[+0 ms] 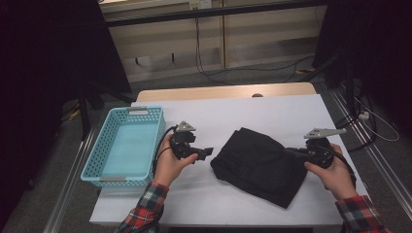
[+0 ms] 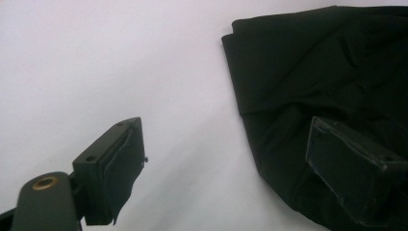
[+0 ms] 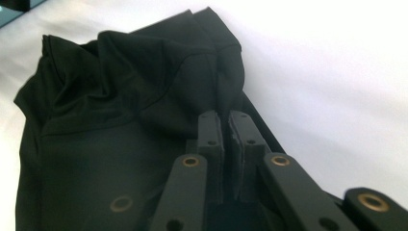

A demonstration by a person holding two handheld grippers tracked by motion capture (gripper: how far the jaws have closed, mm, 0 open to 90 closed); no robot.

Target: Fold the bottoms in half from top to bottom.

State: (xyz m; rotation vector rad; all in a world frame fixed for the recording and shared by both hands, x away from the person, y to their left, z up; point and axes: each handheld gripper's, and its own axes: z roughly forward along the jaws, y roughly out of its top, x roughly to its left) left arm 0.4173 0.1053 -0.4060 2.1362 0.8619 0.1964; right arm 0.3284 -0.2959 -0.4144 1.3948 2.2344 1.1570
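We judge a fold of the black garment (image 1: 260,165), lying mid-counter (image 1: 272,109), is under way; our right tool (image 3: 225,126) is clenched on a pinch of its edge; our left tool (image 2: 226,163), released, must next close on the near edge.

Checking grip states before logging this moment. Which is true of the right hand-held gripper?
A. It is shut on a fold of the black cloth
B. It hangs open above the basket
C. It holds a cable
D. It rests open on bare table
A: the right hand-held gripper has its jaws closed together, pinching a raised fold of the black cloth.
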